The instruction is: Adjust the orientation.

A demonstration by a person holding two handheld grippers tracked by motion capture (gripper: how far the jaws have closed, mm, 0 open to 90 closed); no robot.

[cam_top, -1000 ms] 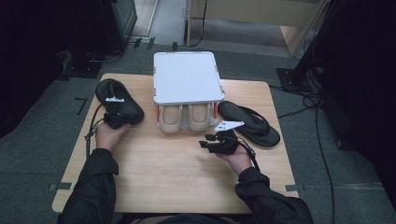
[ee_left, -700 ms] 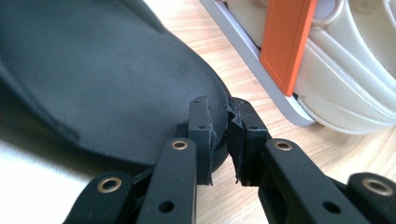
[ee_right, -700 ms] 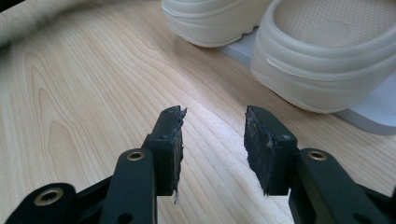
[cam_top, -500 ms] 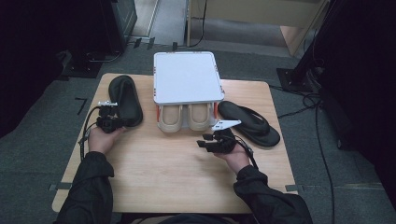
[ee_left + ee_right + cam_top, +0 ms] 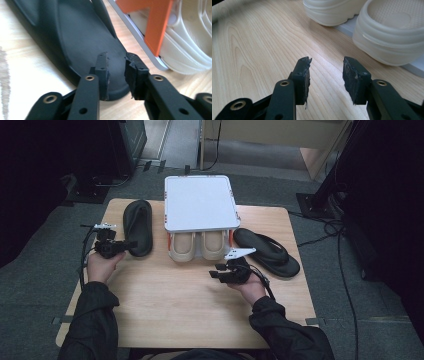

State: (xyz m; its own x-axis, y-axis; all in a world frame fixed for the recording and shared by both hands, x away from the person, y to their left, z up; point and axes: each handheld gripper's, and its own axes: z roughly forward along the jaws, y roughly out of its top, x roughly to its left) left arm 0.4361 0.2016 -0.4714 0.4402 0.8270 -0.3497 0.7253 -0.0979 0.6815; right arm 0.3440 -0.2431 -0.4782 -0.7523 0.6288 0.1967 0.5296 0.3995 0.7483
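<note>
Beside white rack (image 5: 200, 202): left gripper (image 5: 131, 243) just opening off black slipper (image 5: 138, 225); right gripper (image 5: 215, 271) apart, empty.

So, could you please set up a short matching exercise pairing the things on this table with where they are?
Things:
1. black slipper
2. black flip-flop
3. cream shoes
4. right tool

Places:
A. on the rack's lower shelf, under the white top
B. right of the rack
C. left of the rack, at the left tool
D. over bare wood before the rack

Pairs: 1-C, 2-B, 3-A, 4-D
</note>
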